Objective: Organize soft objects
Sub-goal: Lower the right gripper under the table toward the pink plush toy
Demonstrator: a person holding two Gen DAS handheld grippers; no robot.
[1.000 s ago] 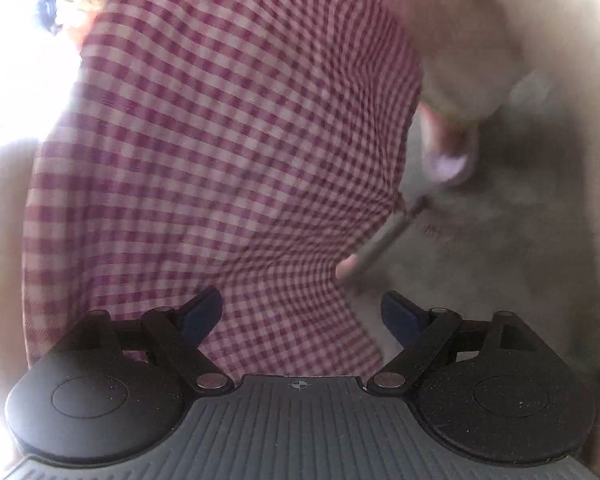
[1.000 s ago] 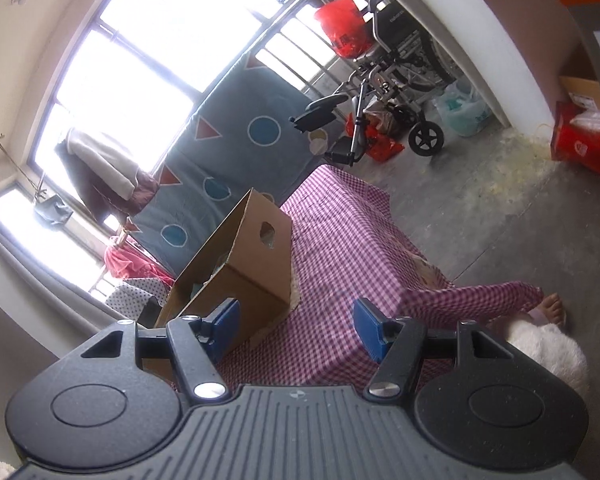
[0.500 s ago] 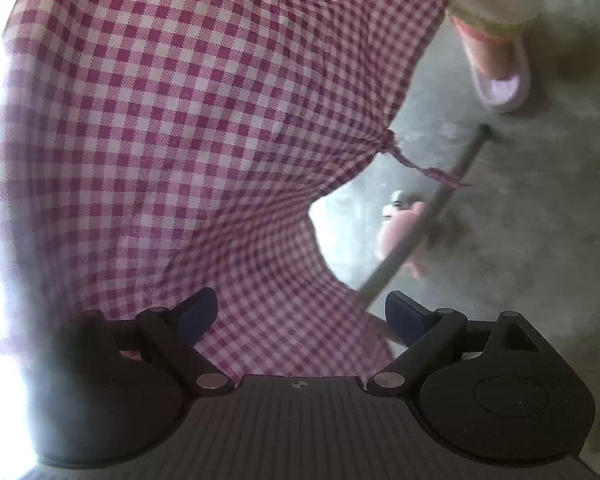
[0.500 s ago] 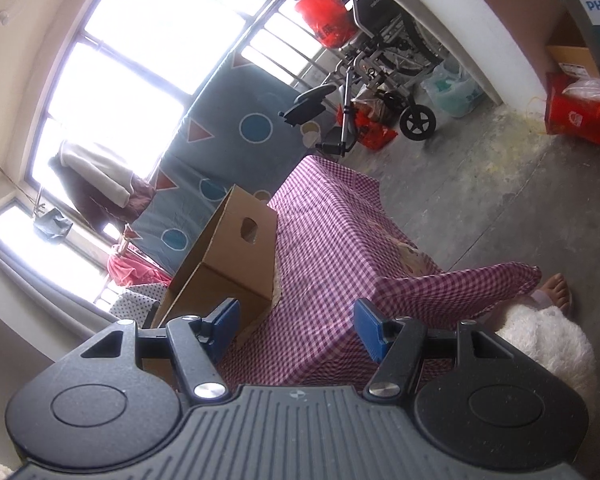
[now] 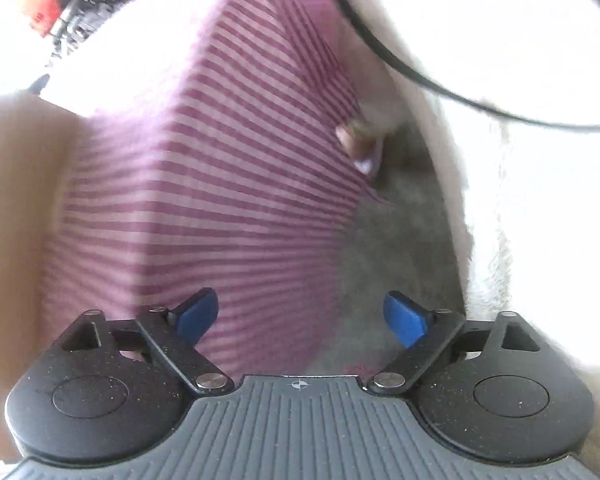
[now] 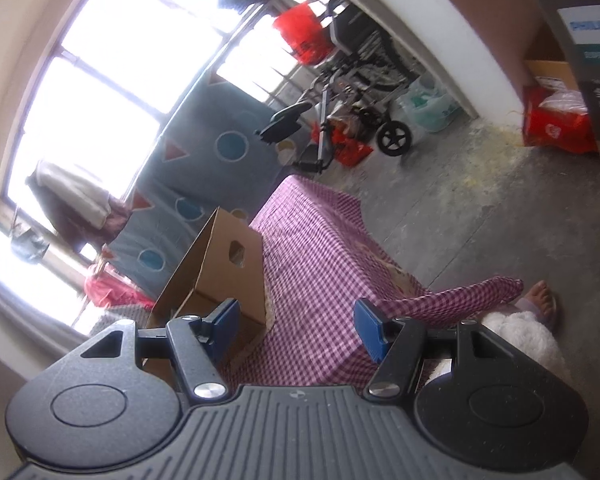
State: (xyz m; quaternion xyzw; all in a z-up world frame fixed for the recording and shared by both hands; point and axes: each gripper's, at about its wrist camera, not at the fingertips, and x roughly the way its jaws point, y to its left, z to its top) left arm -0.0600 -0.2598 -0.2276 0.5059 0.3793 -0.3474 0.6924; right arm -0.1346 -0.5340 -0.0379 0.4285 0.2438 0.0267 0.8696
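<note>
Both the left gripper [image 5: 300, 314] and right gripper [image 6: 296, 326] hold their jaws spread and empty beside the cardboard box [image 6: 220, 276], probably the bin for soft things.

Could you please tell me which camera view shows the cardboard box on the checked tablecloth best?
The right wrist view: the cardboard box stands sharp there on the checked tablecloth, open top and handle hole visible. The left wrist view gives only a brown motion-blurred patch at its left edge, probably the box, beside the streaked cloth.

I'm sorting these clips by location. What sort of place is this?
Probably a lived-in home room or enclosed balcony: a folded wheelchair by the big windows, a checked-cloth table bearing a cardboard box, bare concrete floor.
</note>
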